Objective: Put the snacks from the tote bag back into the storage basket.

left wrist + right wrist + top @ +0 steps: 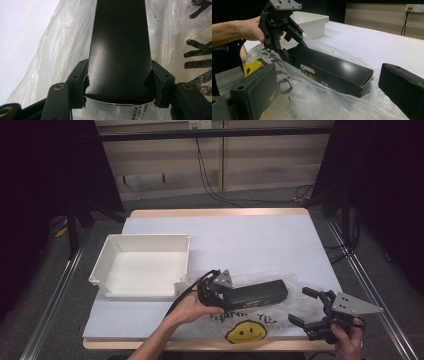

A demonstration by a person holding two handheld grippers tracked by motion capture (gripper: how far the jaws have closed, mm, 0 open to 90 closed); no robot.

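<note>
A long black Oreo box (260, 293) lies on a clear plastic bag (277, 319) printed with a yellow smiley face, near the table's front edge. My left gripper (231, 295) is shut on the box's left end. In the left gripper view its pads (83, 80) press on both long sides of the box (120, 45). My right gripper (302, 306) stands open just right of the bag, apart from the box, with nothing between its jaws. In the right gripper view the box (332, 71) lies ahead on the crumpled bag (312, 105), with the left gripper (295, 51) at its far end.
A white rectangular bin (145, 240) stands empty at the table's left, just behind the left hand. The white tabletop (250, 240) stretches bare behind the bag. Black curtains and cables ring the table.
</note>
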